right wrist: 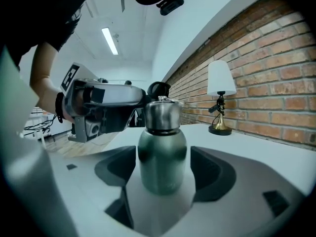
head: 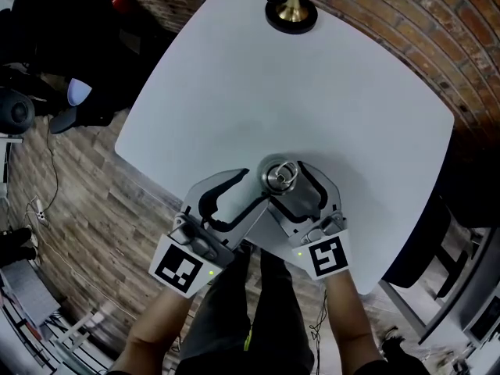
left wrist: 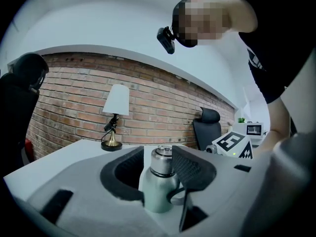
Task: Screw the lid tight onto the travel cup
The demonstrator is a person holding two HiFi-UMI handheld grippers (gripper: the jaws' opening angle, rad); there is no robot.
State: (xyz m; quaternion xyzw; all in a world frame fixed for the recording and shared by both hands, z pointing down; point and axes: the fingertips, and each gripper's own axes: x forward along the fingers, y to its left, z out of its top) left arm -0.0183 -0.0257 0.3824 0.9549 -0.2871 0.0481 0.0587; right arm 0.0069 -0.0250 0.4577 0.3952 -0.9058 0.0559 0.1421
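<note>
Two grey hand-held grippers with black-and-white marker cubes flank a squat brushed-steel travel cup (head: 280, 176). It stands upright on a pale, round-cornered table (head: 328, 92), with its shiny metal screw lid (right wrist: 163, 113) seated on the neck. To the right of the cup, the right gripper (head: 295, 190) has its jaws spread wide on either side of the cup's body. Clear gaps show on both sides, so it grips nothing. To the left of the cup, the left gripper (head: 238, 198) stands part open at lid height, with the cup just at its tips. One ribbed pad lies close beside the lid, though whether they touch cannot be made out. The cup's long axis runs straight up between both tools, and the right gripper is the nearer. Any further tightening would likely need the right jaws to clamp the body first. Well beyond the cup stands a brass-footed lamp (head: 291, 10) with a white shade.
</note>
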